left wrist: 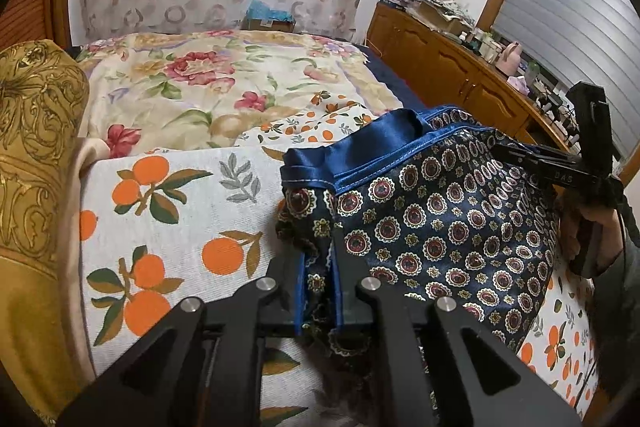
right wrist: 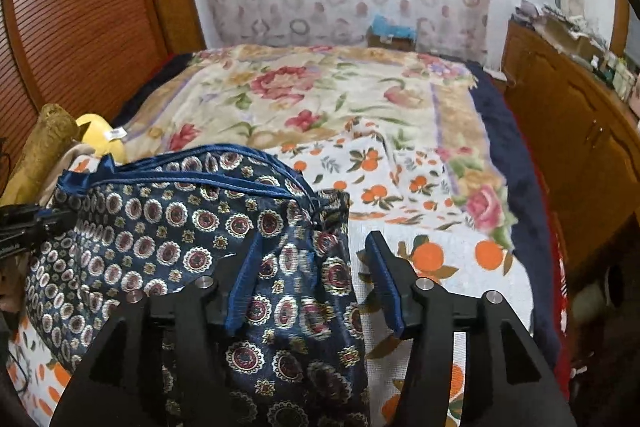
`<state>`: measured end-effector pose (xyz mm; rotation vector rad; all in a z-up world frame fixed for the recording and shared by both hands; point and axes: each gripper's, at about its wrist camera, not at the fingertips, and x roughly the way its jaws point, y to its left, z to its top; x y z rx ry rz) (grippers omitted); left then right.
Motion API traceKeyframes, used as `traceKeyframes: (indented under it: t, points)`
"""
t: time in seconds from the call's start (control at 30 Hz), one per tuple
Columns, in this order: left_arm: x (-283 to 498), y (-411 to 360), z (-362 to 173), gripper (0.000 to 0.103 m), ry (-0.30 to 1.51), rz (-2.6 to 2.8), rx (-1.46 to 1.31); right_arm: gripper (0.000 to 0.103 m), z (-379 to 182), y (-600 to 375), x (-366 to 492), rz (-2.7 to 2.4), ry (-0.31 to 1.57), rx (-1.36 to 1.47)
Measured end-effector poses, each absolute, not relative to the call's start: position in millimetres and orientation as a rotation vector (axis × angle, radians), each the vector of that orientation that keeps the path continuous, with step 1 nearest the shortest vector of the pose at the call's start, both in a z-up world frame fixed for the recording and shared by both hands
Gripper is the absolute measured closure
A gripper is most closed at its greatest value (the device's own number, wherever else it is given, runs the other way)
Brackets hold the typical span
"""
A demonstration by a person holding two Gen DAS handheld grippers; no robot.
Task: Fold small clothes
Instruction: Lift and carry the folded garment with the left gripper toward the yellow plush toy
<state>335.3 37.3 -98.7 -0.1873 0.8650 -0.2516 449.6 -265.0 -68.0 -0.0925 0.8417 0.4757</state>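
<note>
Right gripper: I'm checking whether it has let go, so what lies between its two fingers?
In the right wrist view, the right gripper stands open, and the navy patterned garment lies between its fingers, with orange-print sheet showing beside the right finger.

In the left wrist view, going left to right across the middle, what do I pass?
Gold patterned cushion → orange-print sheet → navy patterned garment, pinched at its near edge by the left gripper → right gripper → the person's hand holding it.
</note>
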Motion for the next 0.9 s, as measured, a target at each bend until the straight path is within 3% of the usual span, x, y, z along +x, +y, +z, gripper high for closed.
traceKeyframes:
  t: [0.33,0.47,0.53,0.63,0.9]
  points:
    - [335.9,36.4,-98.2,0.093,0.865,-0.252,-0.188,0.045,-73.2,-268.7,455.1,0.516,0.876,-0.046]
    - [336.0,35.8,-98.4,0.094,0.864,-0.256,-0.188,0.068,-71.5,-260.3,450.9,0.569,0.879,-0.071]
    - [335.5,33.6,-97.9,0.097,0.858,-0.264,-0.178,0.087,-71.4,-257.5,447.7,0.623,0.891,-0.058]
    - [331.1,31.1,-93.7,0.100,0.827,-0.278,-0.164,0.092,-67.8,-252.7,441.1,0.620,0.876,-0.081]
    - [297.5,27.6,-39.5,0.100,0.716,-0.329,-0.156,0.095,-36.1,-263.1,410.8,0.586,0.759,-0.026]
